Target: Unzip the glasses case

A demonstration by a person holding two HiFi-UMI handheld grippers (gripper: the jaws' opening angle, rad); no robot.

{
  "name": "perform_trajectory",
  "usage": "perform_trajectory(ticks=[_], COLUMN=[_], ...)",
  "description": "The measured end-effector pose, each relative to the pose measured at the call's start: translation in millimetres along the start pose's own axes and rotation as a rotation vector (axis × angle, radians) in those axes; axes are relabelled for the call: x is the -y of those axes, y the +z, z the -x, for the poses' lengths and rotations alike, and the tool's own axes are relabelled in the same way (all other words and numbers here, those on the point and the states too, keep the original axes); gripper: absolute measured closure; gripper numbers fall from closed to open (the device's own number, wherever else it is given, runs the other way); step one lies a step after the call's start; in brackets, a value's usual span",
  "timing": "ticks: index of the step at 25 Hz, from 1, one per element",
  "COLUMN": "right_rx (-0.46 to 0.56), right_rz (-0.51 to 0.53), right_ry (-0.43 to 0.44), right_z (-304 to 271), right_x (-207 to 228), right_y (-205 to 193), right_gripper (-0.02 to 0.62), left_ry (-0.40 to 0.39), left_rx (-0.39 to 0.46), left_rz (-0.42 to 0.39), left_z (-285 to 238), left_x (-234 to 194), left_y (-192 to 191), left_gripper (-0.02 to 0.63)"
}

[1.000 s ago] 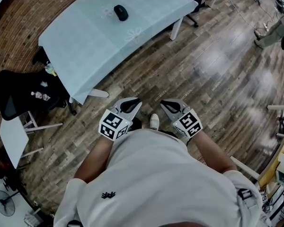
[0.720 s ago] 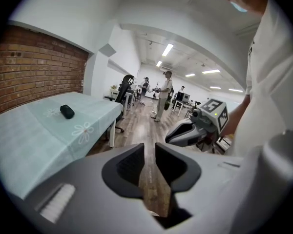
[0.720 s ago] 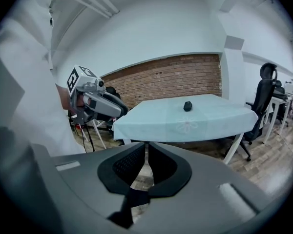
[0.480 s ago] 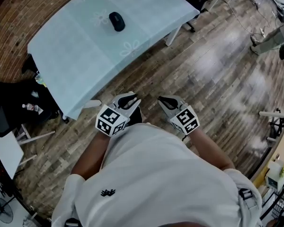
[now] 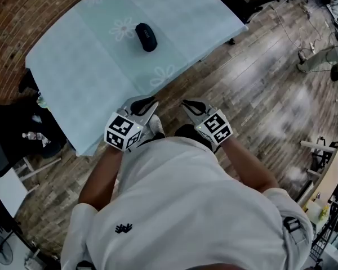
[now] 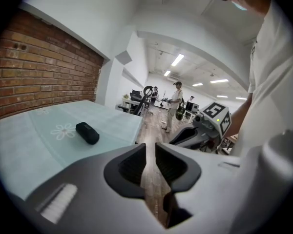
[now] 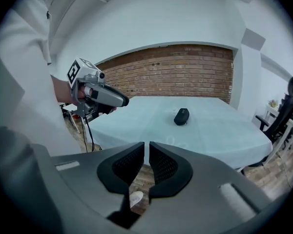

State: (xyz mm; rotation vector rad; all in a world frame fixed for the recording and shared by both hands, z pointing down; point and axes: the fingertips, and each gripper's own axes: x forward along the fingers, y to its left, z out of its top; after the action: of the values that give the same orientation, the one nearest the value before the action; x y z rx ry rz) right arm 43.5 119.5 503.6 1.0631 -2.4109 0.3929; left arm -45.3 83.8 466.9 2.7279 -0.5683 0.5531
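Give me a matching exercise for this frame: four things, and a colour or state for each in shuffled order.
1 glasses case
2 table
3 floor
4 left gripper

a wooden planks
b shut, holding nothing
c black, lying on the table
d pale blue with flower prints

Pairs: 1-c, 2-d, 3-a, 4-b
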Motion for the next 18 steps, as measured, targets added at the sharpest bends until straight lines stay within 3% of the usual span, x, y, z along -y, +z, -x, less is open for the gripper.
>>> perform_trajectory(ticks=[9,15,18], right_rx=[-0.040,-0.099,-0.126], right_rz=[0.045,0.068,0.104], right_ry=[0.068,0.173,0.226], right_z=[-72,-142,-172], right_x=[75,134,160], right_y=[24,30,40], right_gripper=[0.578,0.563,0.561], left_ry=[0.155,0.247,0.277], left_rx=[0.005,-0.047,-0.093], left_rz=[0.048,0.147,0.159], left_z=[-26,-67,-92], left_x=[-98,-172,-207], left_y=[24,39,49], left_gripper=[0.549,0.551,0.551])
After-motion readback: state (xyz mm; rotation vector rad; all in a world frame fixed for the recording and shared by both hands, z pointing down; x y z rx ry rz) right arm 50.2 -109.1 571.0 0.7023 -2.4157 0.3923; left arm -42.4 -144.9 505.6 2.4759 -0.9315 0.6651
